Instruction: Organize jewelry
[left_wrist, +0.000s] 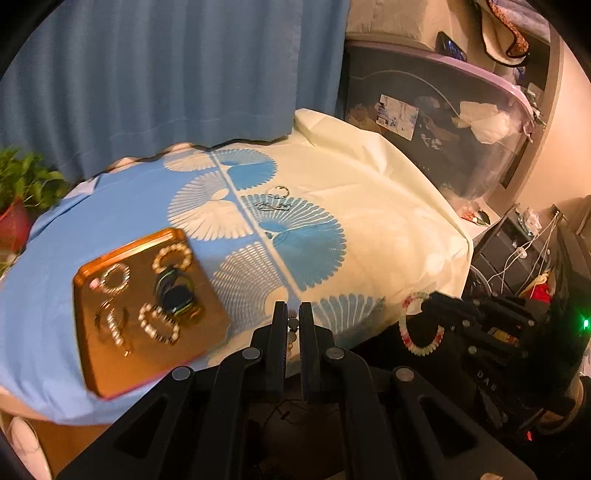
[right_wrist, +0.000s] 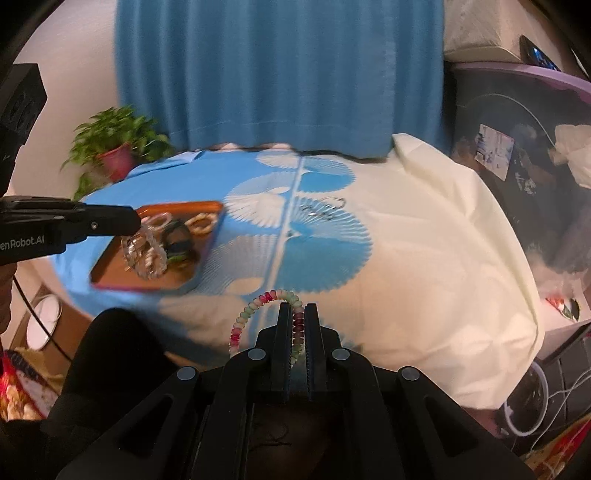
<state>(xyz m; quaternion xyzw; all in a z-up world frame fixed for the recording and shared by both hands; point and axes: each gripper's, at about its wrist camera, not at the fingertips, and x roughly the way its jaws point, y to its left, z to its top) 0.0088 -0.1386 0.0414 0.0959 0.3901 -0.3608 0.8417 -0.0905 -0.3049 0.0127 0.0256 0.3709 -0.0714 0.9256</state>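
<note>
An orange tray (left_wrist: 92, 365) lies on the blue side of the tablecloth and holds several bead bracelets (left_wrist: 159, 324) and a dark bangle (left_wrist: 176, 295). My left gripper (left_wrist: 293, 314) is shut on a pale bead bracelet (left_wrist: 292, 334); in the right wrist view that bracelet (right_wrist: 146, 254) hangs over the tray (right_wrist: 110, 275). My right gripper (right_wrist: 298, 314) is shut on a pink, white and green bead bracelet (right_wrist: 245, 315), also showing in the left wrist view (left_wrist: 406, 332), near the table's front edge. Thin metal rings (left_wrist: 275, 197) lie mid-table.
A potted plant (right_wrist: 114, 147) stands at the table's far left. A blue curtain (right_wrist: 277, 74) hangs behind. A dark cluttered bin (left_wrist: 443, 122) with a purple rim stands to the right. Cables and boxes (left_wrist: 524, 251) sit at the lower right.
</note>
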